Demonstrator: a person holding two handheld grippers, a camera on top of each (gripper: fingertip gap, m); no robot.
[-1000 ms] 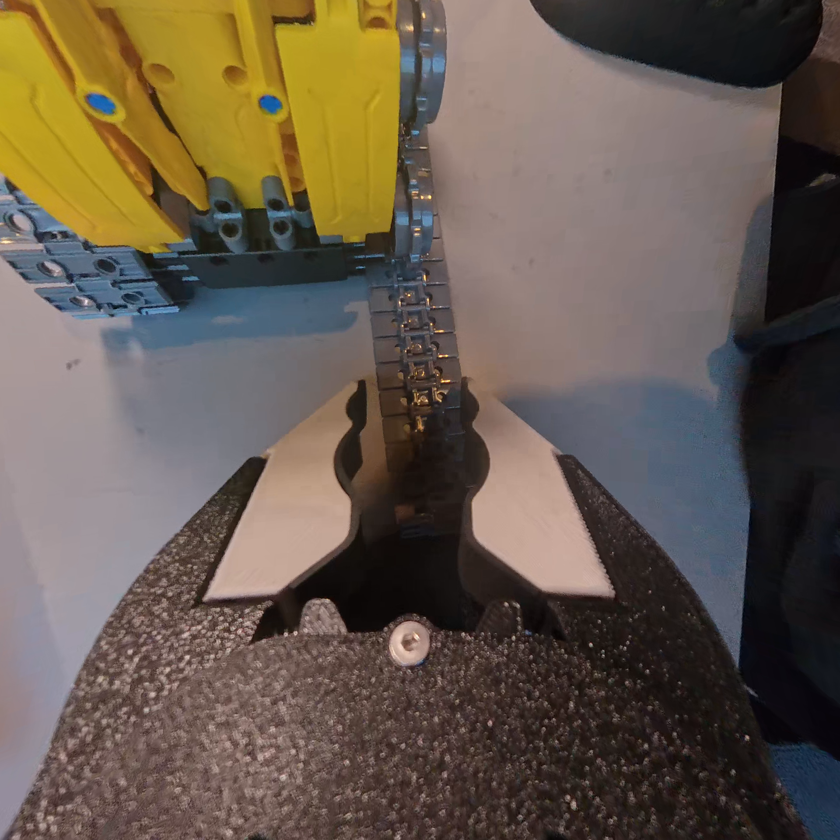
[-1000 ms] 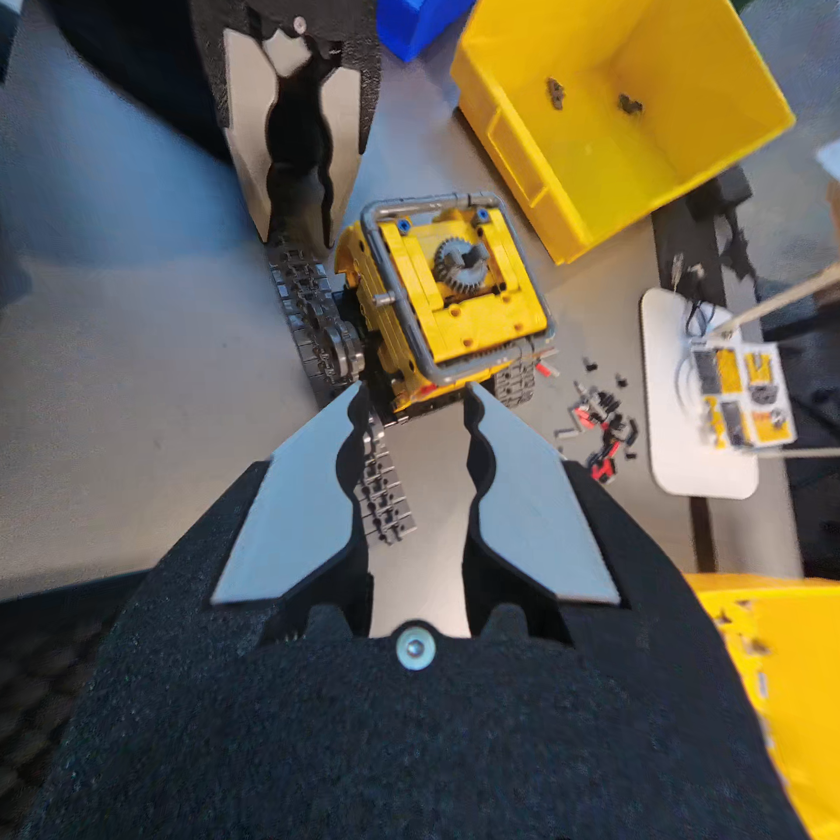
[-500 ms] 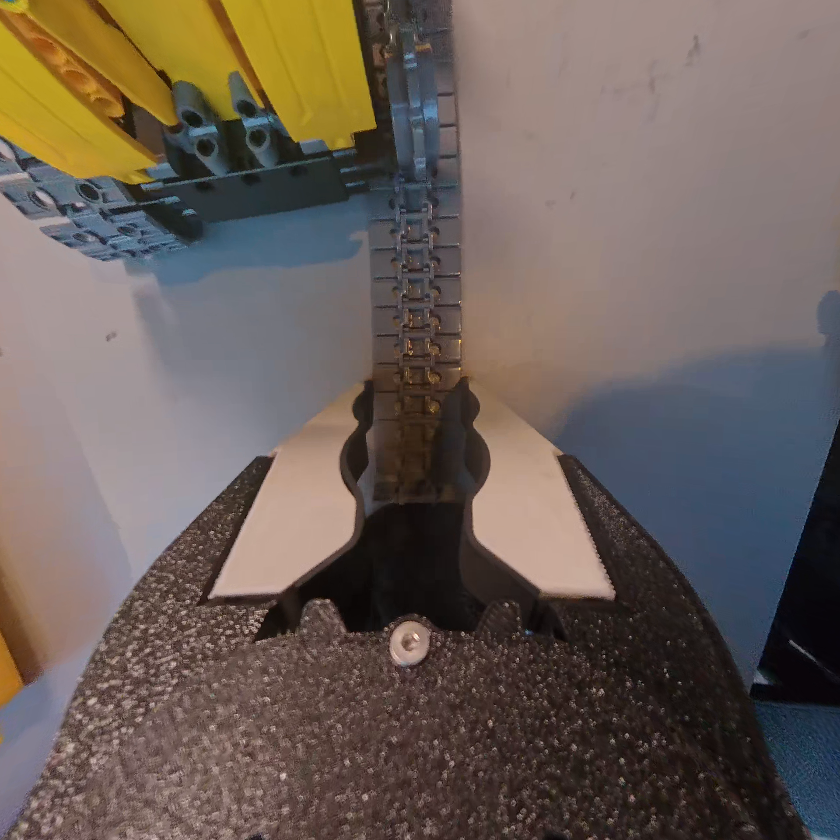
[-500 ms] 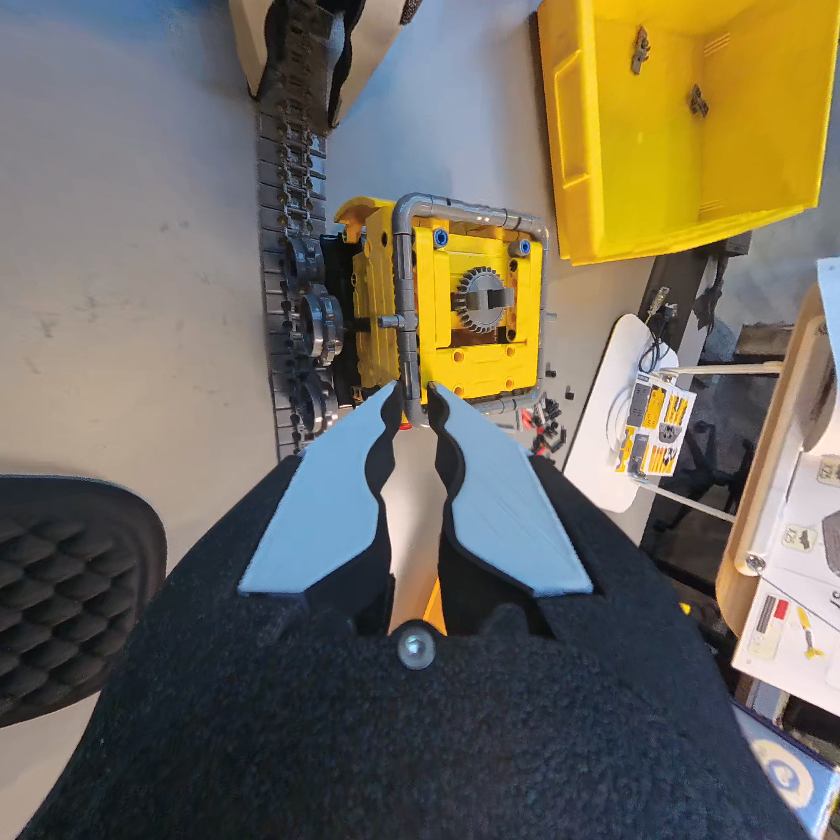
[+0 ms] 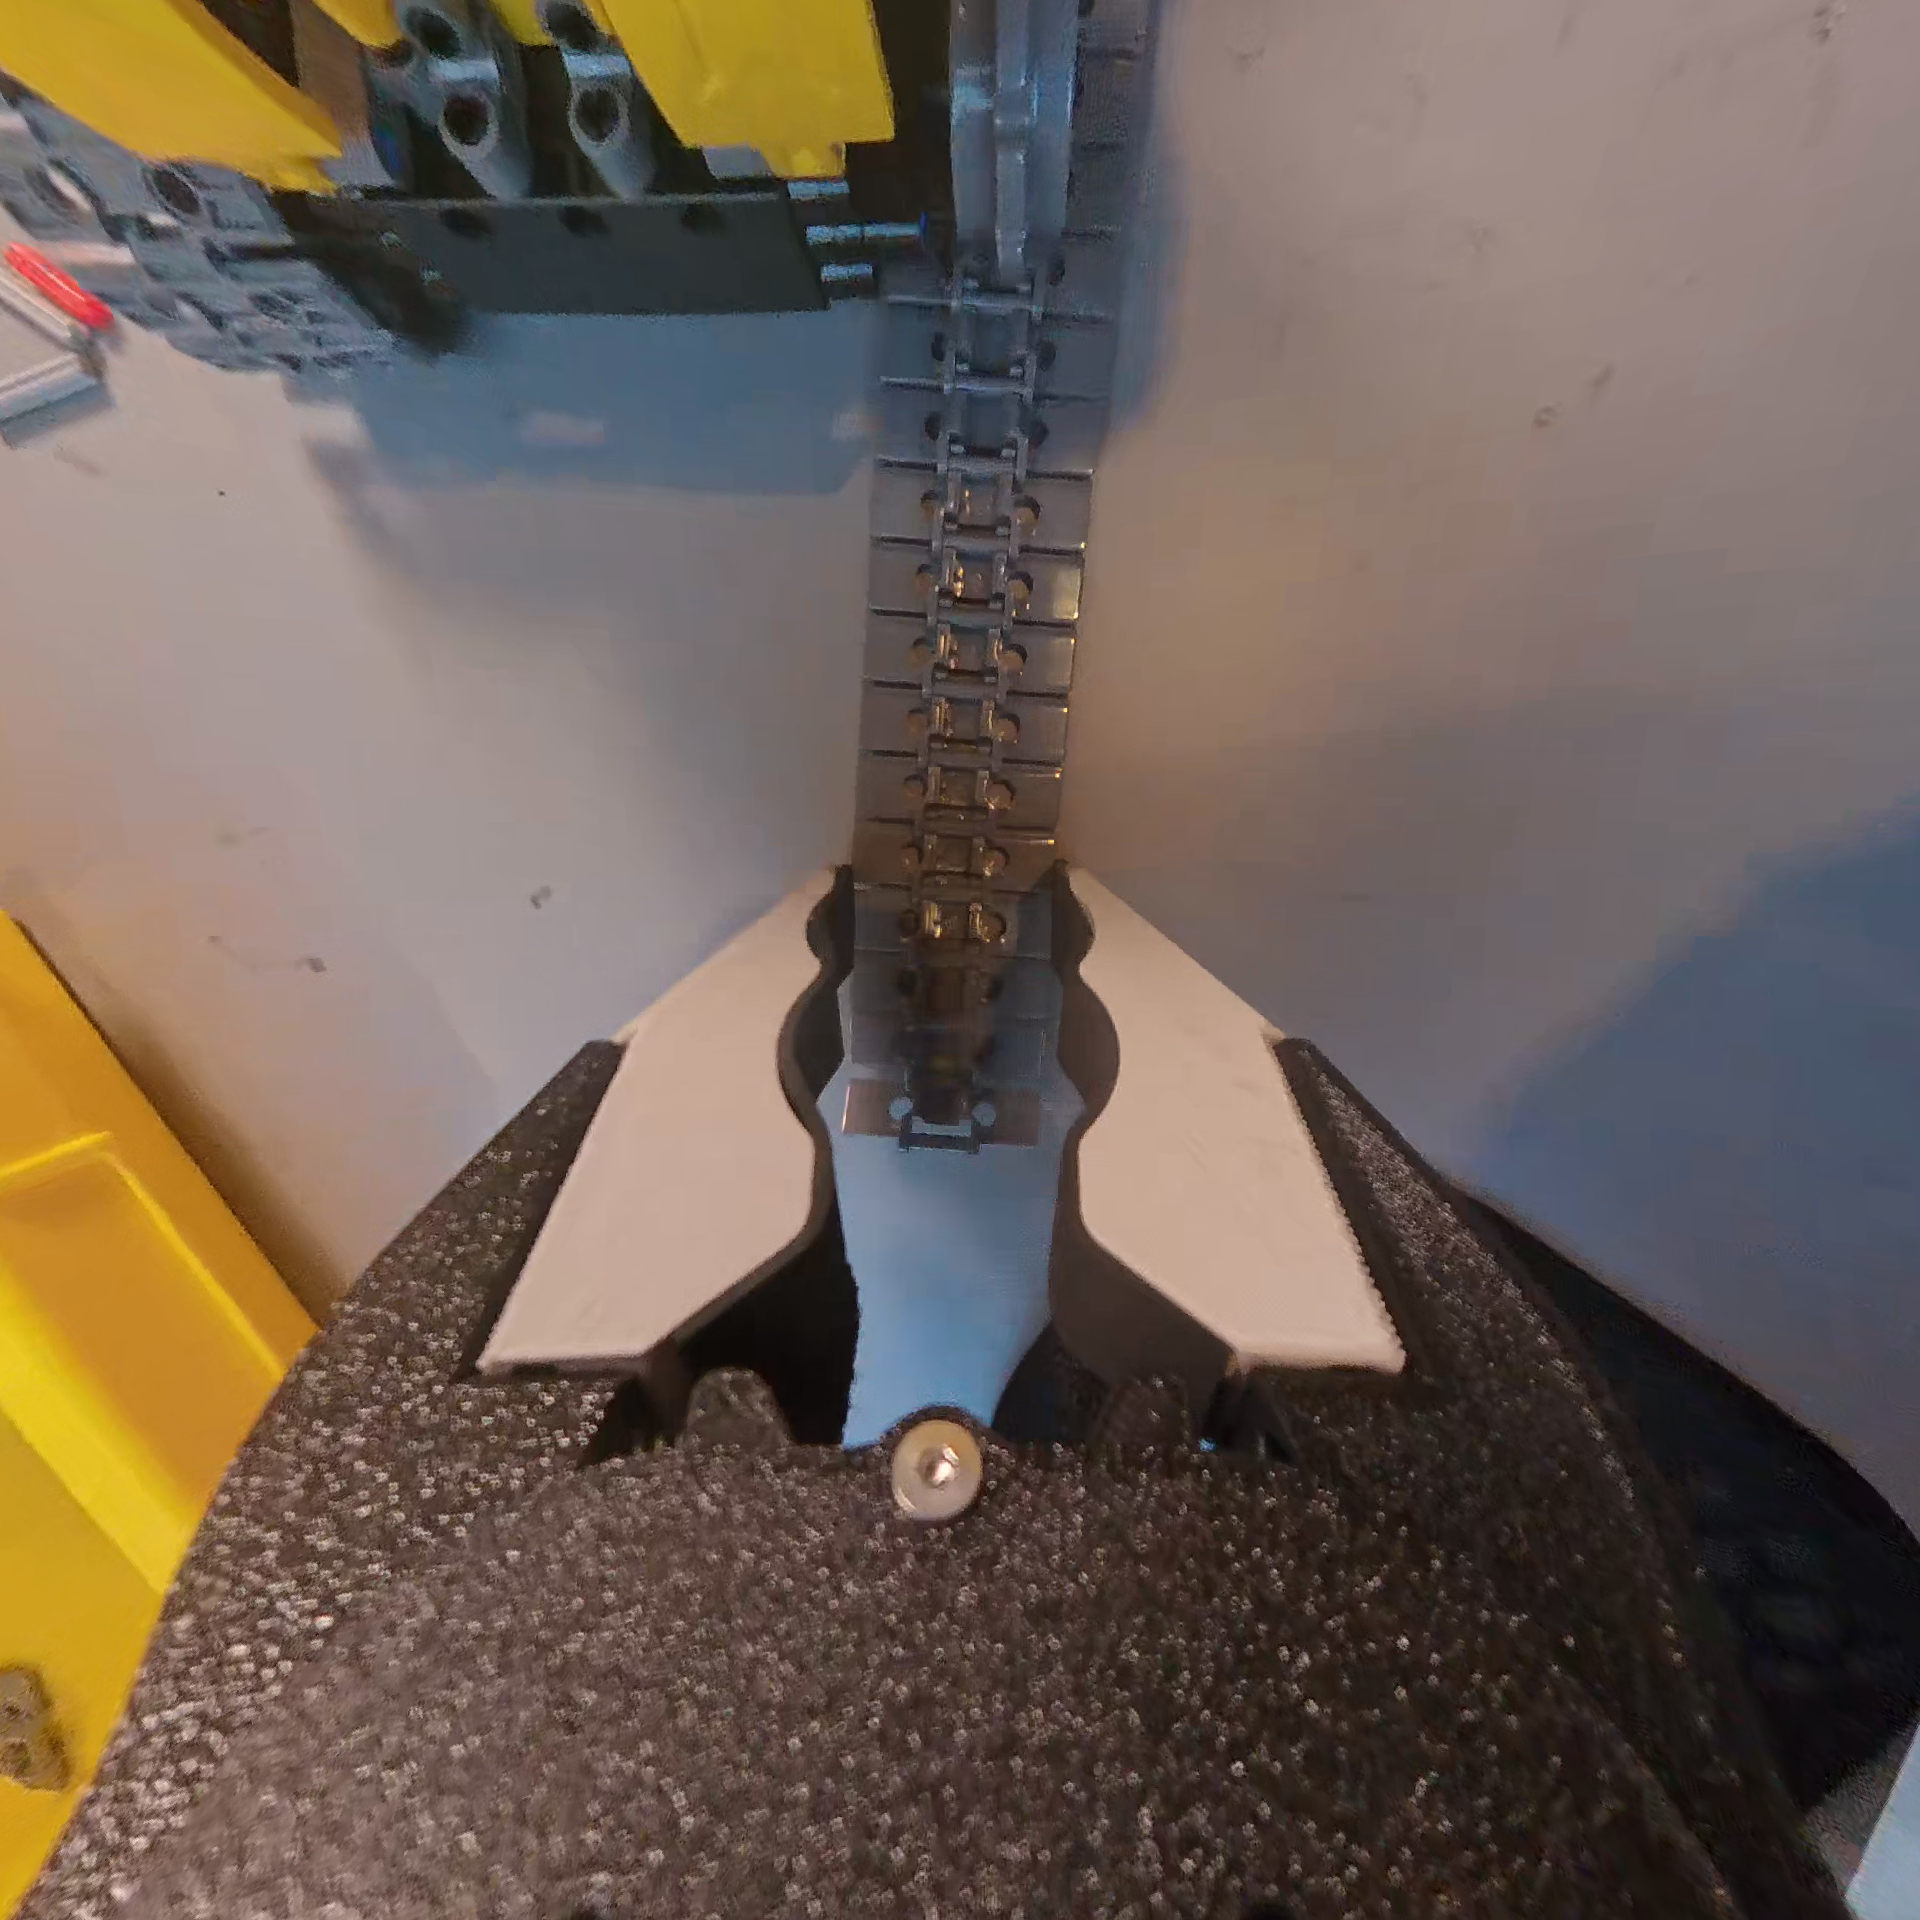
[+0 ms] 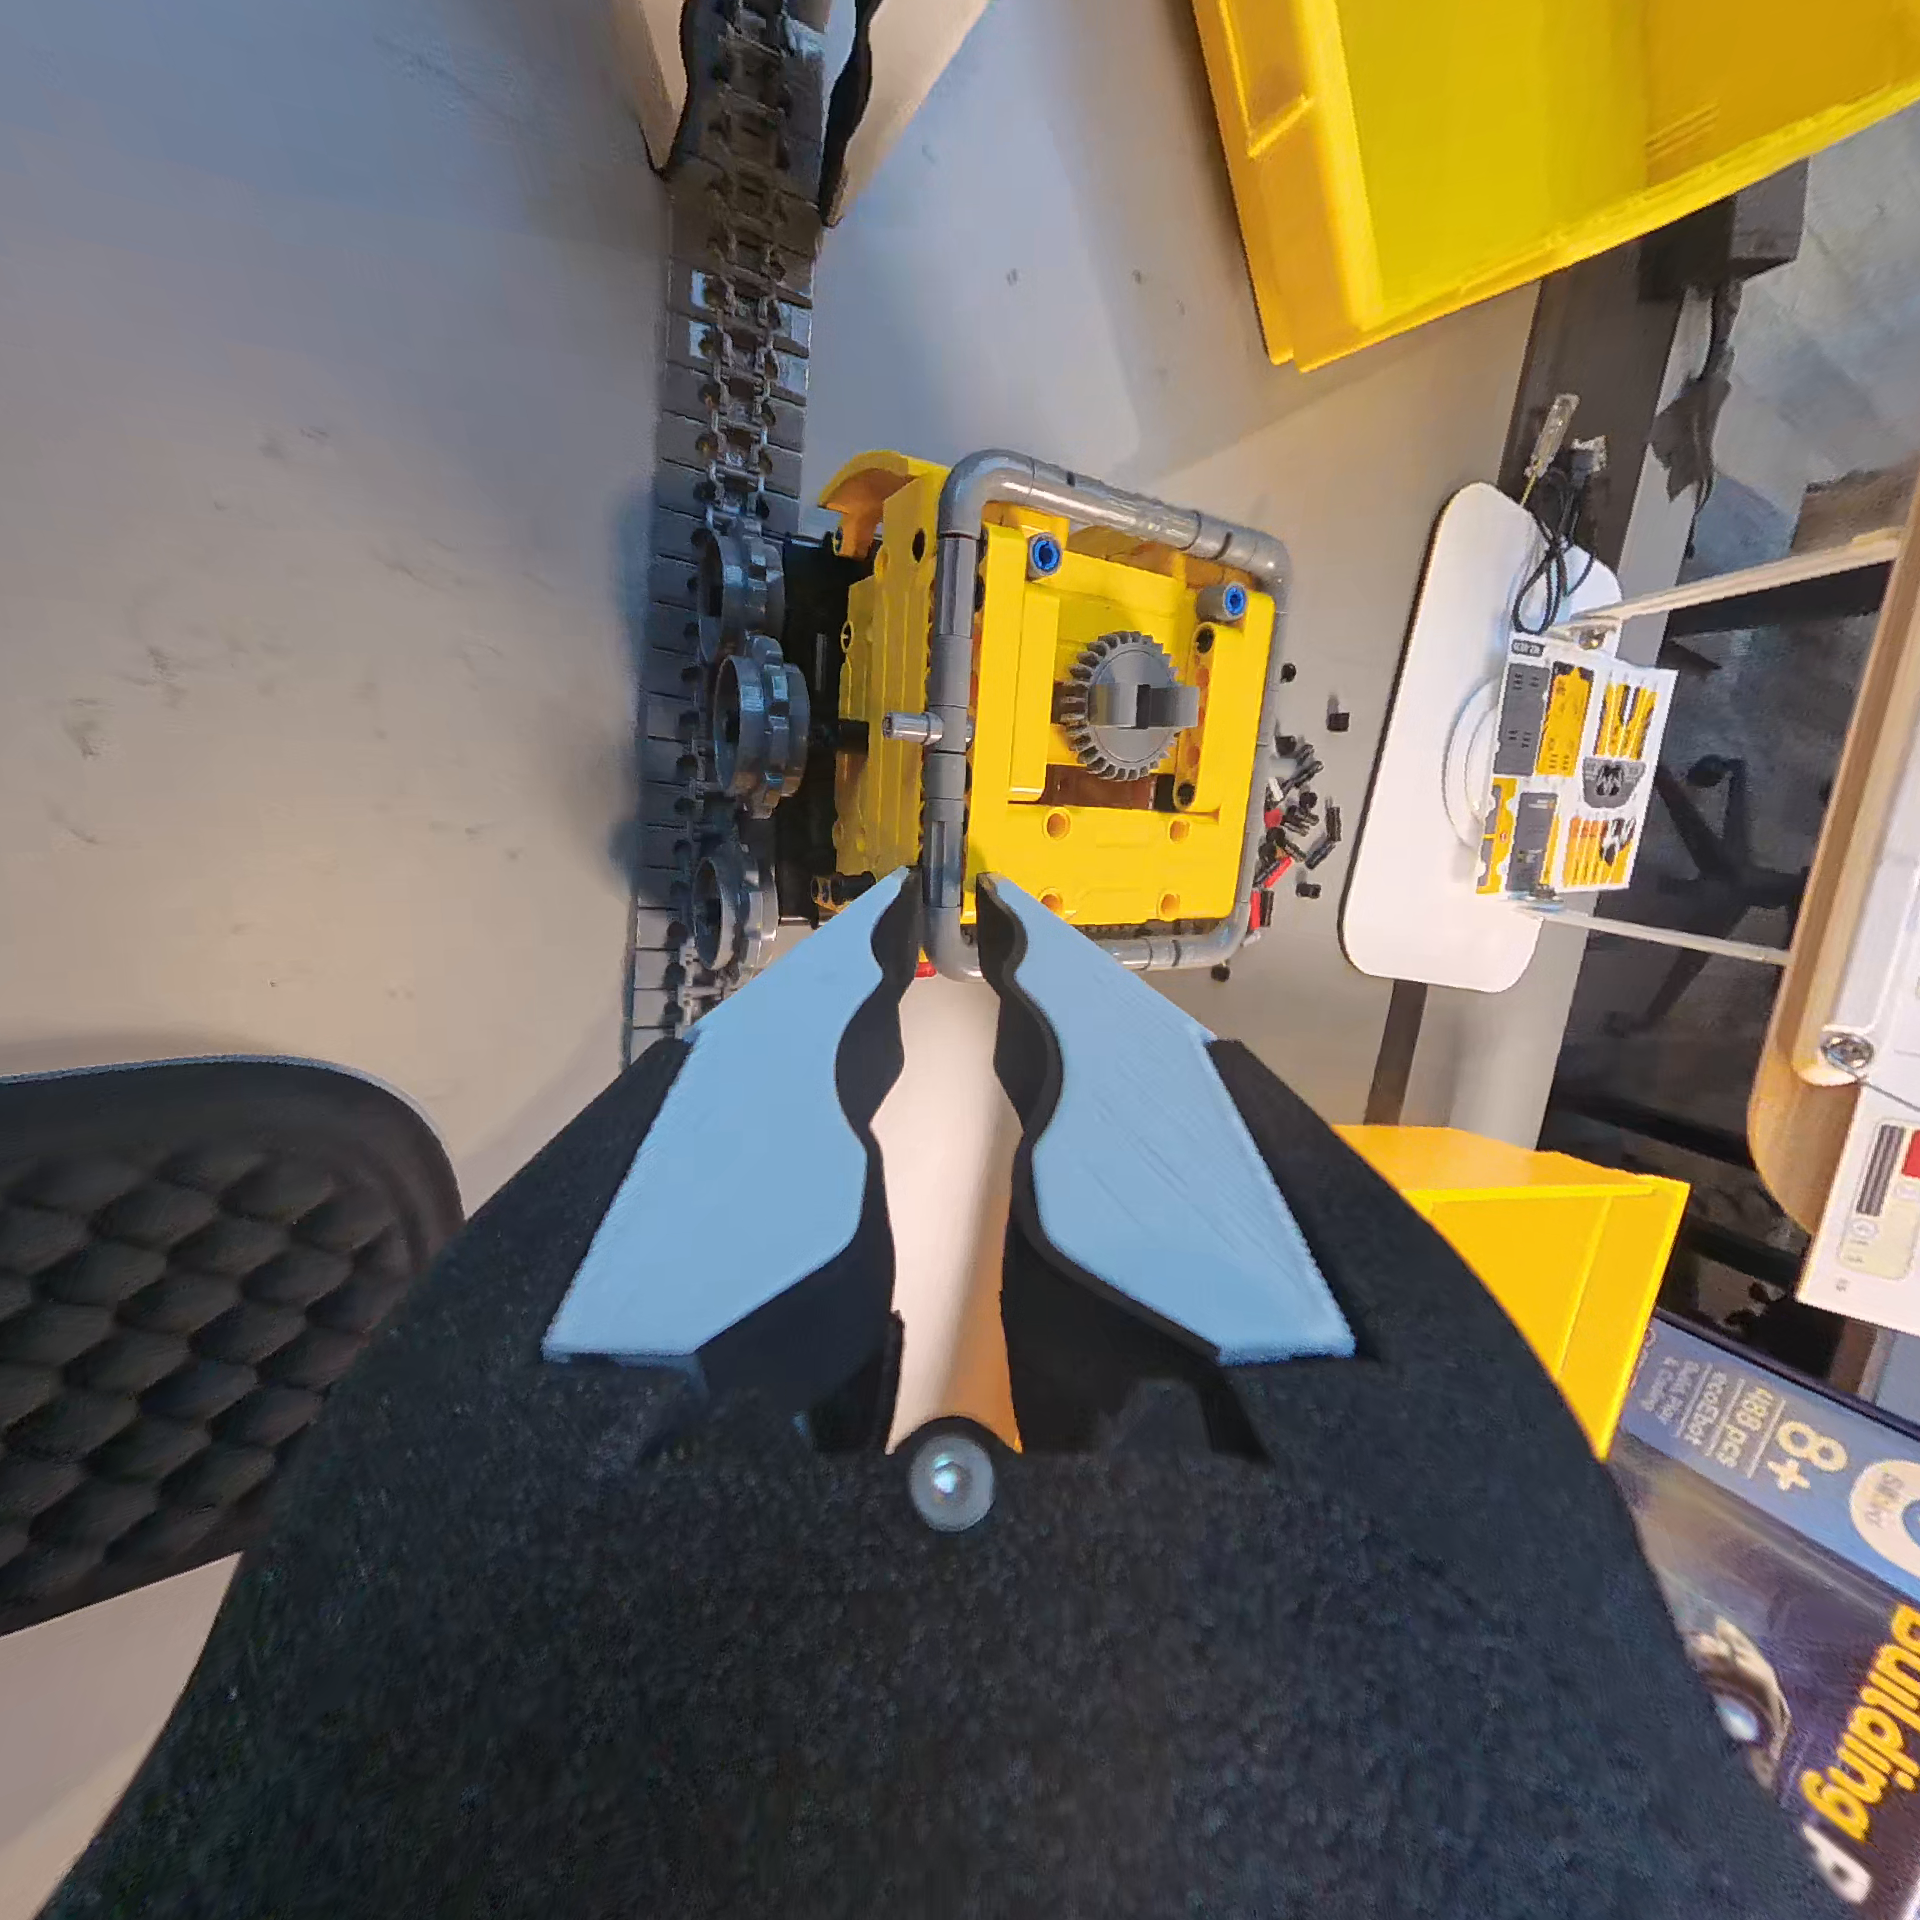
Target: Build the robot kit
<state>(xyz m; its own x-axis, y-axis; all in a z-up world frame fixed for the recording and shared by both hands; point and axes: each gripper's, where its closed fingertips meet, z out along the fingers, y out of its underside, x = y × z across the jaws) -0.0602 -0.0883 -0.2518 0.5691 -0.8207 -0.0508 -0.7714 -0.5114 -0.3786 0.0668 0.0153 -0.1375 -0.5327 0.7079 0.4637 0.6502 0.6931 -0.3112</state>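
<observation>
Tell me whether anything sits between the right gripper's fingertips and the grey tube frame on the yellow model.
Nothing visible does. The right gripper has its fingertips on either side of the grey tube frame at the near corner of the yellow model, with only the tube in the narrow gap between them.

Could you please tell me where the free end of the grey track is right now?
The grey track's free end sits between the left gripper's fingertips, extending from the yellow model.

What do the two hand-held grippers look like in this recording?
Both look alike. The left hand-held gripper and the right hand-held gripper each have a black, grainy foam-like body, two pale grey wedge-shaped fingers with wavy black inner edges, and a silver screw at the centre. No cables or sleeves show.
</observation>
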